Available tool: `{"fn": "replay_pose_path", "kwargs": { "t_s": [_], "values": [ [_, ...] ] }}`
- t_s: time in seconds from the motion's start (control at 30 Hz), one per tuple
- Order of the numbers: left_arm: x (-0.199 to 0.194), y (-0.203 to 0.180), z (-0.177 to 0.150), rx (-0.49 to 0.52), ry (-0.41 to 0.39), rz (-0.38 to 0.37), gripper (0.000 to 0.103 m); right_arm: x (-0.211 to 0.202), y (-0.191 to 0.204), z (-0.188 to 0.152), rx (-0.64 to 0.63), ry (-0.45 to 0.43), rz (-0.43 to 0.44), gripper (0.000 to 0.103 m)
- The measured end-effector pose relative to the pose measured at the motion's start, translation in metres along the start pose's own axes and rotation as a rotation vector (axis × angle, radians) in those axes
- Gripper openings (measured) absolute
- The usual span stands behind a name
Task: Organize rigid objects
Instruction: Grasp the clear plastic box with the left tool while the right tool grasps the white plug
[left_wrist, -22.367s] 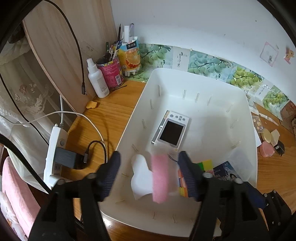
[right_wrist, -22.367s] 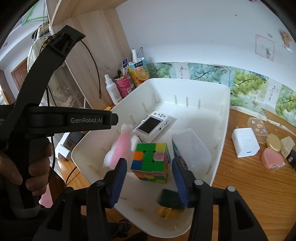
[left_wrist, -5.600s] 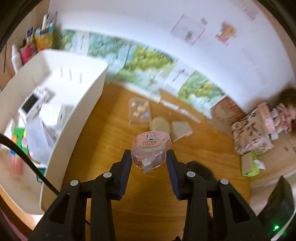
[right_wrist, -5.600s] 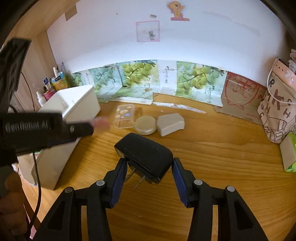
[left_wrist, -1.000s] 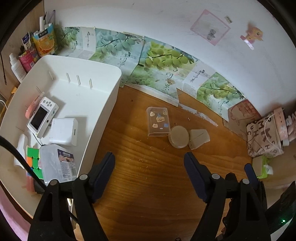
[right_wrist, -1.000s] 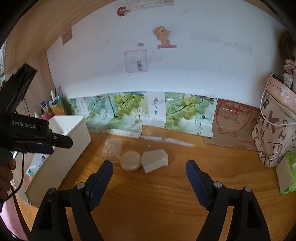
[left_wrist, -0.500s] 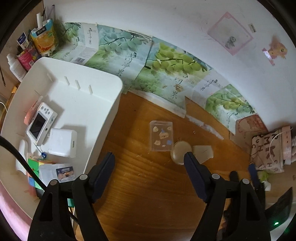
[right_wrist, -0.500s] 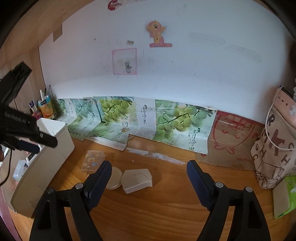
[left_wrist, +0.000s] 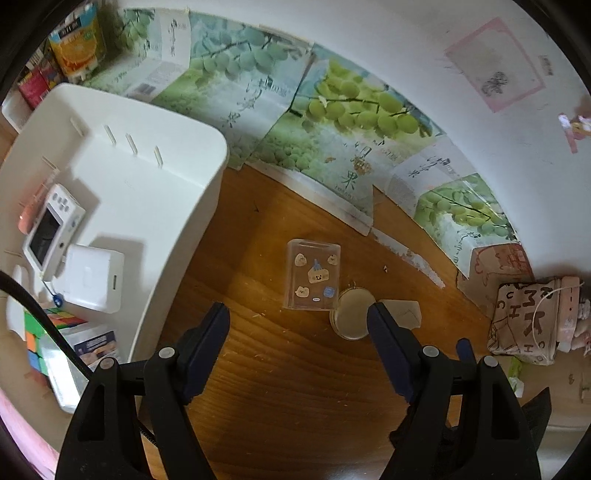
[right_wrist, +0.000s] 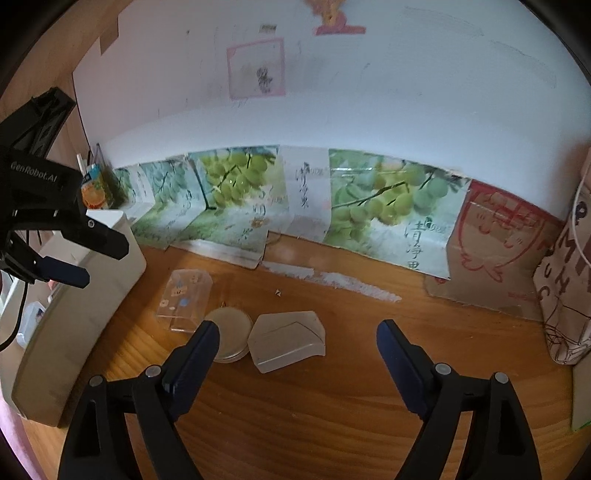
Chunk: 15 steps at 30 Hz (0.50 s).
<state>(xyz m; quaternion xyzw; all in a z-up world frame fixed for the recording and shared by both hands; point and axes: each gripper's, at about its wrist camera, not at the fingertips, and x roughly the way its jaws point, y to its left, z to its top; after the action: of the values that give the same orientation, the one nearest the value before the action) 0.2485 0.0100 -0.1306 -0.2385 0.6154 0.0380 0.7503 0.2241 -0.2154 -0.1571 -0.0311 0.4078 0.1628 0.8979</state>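
Observation:
A clear sticker-covered box (left_wrist: 313, 280), a round beige compact (left_wrist: 351, 313) and a pale angular case (left_wrist: 404, 313) lie in a row on the wooden desk. My left gripper (left_wrist: 298, 328) is open and empty, above the desk just short of the box. My right gripper (right_wrist: 297, 339) is open and empty, with the angular case (right_wrist: 287, 340) between its fingers' line of sight; the compact (right_wrist: 229, 329) and clear box (right_wrist: 186, 298) lie to its left. The white bin (left_wrist: 192, 192) at left holds a small camera (left_wrist: 51, 230), a white charger (left_wrist: 94, 277), a colour cube (left_wrist: 35, 332) and more.
Grape-print cartons (right_wrist: 236, 195) line the wall behind the desk. A printed bag (right_wrist: 565, 280) stands at the right. A juice carton and bottles (left_wrist: 75, 40) stand behind the bin. The left gripper's body (right_wrist: 48, 218) shows at the left of the right wrist view.
Both grippers have moved forward and lower toward the three items on the desk, which now look larger. Both stay open and empty.

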Motion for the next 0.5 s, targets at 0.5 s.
{"fn": "replay_pose_path", "kwargs": {
  "t_s": [0.5],
  "values": [
    [0.050,-0.007,0.010,0.004,0.102,0.000,0.080,0.037,0.003,-0.011,-0.016,0.102,-0.012,0.087]
  ]
}}
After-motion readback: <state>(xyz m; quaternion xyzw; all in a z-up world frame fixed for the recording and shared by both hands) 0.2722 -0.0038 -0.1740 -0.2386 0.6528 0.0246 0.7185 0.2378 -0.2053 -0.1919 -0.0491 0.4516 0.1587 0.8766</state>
